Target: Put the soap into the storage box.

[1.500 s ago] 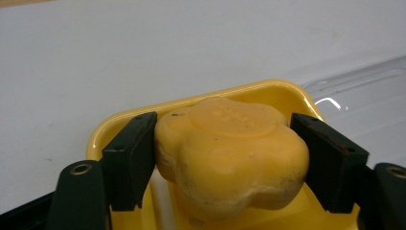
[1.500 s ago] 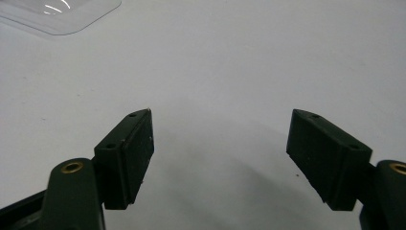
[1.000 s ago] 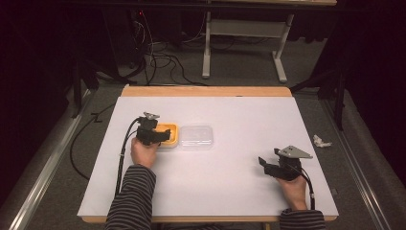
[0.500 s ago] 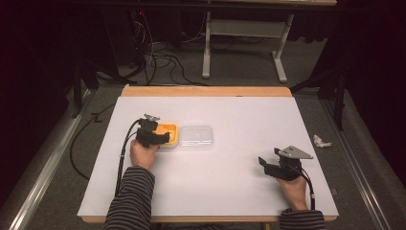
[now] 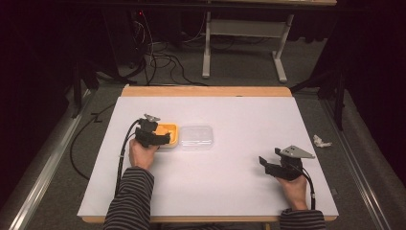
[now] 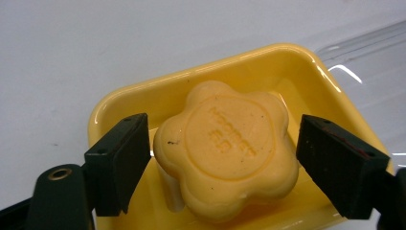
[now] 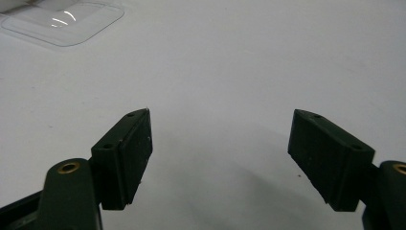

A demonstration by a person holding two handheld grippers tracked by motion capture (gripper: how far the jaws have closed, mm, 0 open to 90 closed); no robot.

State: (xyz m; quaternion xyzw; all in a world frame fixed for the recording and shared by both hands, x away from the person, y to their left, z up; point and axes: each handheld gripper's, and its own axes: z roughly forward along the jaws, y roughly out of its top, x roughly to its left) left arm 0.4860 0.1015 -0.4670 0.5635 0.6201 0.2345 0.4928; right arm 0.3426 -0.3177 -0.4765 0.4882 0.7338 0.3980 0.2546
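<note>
Left hand-held gripper (image 6: pixel 220 167) is over the yellow dish (image 6: pixel 143 96), jaws spread wide, one either side of the flower-shaped soap (image 6: pixel 227 153). Pads aren't touching it yet, gap both sides, so nothing gripped. Soap sits in the dish, tilted, near edge propped up toward the gripper, prob why the jaws come in low and level w/ its flanks rather than from the top. Straddle looks centred, so my guess is a squeeze across the lobes comes next. Risk: soap is rounded and likely slick, could squirt out or drag the dish along. Clear lid (image 5: pixel 196 137) lies flat on the bench (image 5: pixel 230 191) just past the dish on the far side of the left gripper, touching or nearly so, can't tell. It's off, so access to the soap is free. Right hand-held gripper (image 5: pixel 268 165) is well apart, low over bare bench, jaws also open w/ nothing between them, pointed roughly toward the lid (image 7: pixel 62 21), which sits far ahead of it. Reads as parked, maybe on standby to steady the dish or fetch the lid.
</note>
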